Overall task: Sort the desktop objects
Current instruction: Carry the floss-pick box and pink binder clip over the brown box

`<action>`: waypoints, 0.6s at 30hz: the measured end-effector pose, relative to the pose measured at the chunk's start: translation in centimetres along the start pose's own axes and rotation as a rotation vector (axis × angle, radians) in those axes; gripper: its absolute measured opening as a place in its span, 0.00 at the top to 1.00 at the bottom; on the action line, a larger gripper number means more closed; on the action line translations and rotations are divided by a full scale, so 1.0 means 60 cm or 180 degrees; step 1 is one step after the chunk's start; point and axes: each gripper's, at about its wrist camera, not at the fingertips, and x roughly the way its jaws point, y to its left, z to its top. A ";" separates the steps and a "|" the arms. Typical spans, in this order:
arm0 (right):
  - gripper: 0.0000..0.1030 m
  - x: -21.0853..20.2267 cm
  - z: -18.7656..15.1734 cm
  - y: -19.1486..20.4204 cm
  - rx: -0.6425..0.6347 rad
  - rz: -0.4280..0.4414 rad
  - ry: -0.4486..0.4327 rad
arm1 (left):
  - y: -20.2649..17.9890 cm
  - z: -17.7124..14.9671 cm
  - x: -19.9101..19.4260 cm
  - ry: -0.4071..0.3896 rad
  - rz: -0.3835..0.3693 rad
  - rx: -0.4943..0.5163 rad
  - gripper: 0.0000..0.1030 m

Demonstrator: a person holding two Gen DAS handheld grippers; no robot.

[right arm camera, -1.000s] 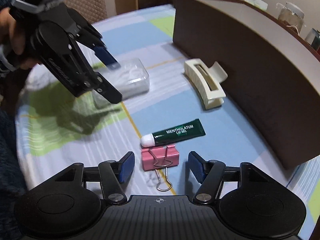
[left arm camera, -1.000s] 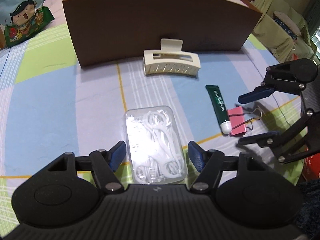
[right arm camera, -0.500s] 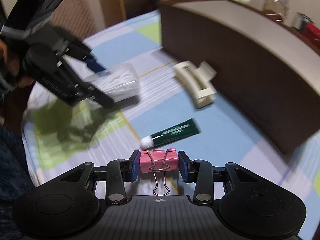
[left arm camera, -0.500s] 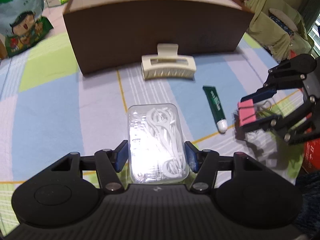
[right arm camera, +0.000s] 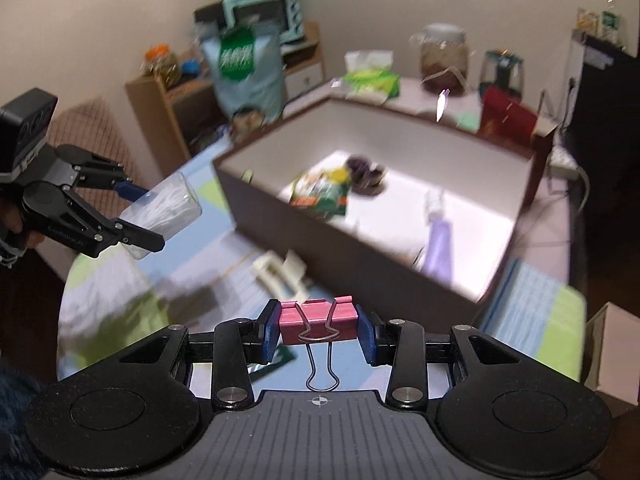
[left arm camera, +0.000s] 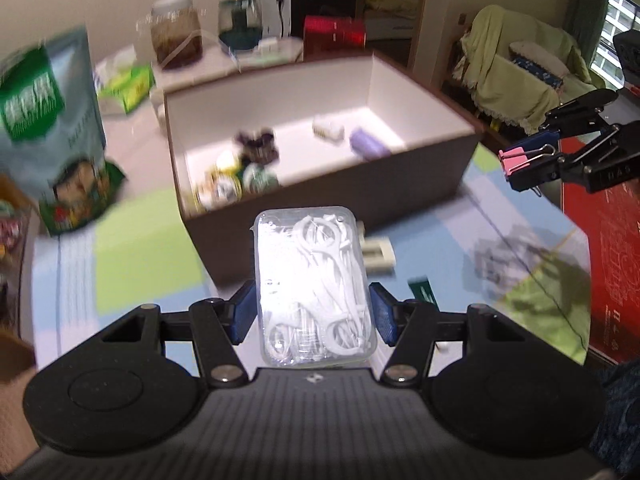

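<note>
the left gripper (left arm camera: 314, 314) is raised off the table, its blue pads pressed on both sides of a load. the right gripper (right arm camera: 318, 330) is lifted too, pads clamped tight.

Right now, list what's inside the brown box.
Inside the brown box: snack packets, a dark scrunchie-like item, a white clip, a lilac tube. Its near wall hides the front floor.
</note>
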 end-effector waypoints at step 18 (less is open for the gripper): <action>0.62 0.075 0.159 -0.114 -0.0137 -0.0376 0.0009 | 0.045 0.218 0.128 -0.0001 -0.0105 0.0442 0.47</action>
